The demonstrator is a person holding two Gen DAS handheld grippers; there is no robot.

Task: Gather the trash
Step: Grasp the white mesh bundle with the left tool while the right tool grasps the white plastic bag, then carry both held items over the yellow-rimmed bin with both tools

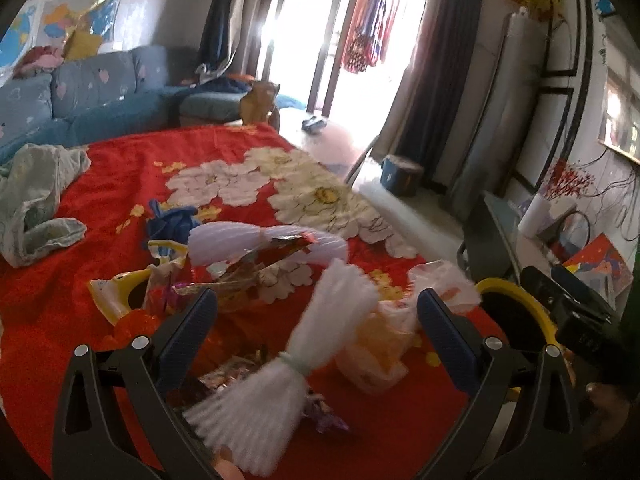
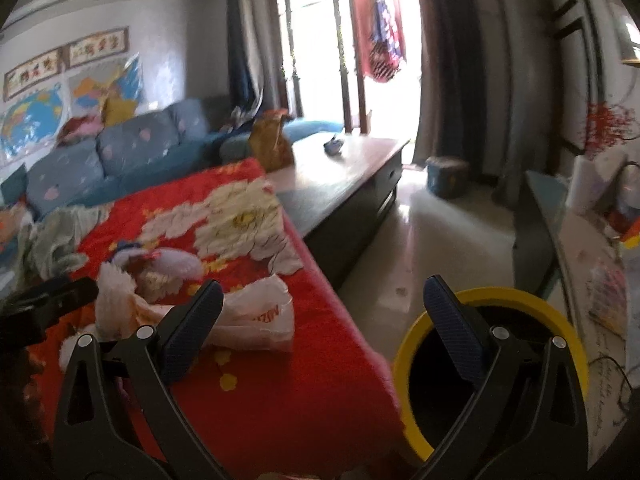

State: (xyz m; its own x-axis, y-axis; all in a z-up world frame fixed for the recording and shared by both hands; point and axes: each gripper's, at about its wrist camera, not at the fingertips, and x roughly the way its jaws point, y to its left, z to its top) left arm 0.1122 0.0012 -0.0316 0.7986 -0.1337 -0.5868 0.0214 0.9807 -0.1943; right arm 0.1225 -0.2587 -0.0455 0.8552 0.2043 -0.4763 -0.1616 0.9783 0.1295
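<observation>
Mostly undone. Left view: left tool [image 1: 316, 308] wide, empty, above foam net [image 1: 296, 356]; wrappers [image 1: 256, 264], bag [image 1: 384, 340] on red worktop [image 1: 100, 184]. Right view: right tool [image 2: 322, 300] wide, empty, over yellow-rimmed bin [image 2: 404, 356]; contents unseen.

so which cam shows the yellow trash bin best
The right wrist view: the yellow-rimmed bin shows nearly its whole rim and dark opening, beside the red cloth. The left wrist view catches only an arc of its rim at the right.
</observation>
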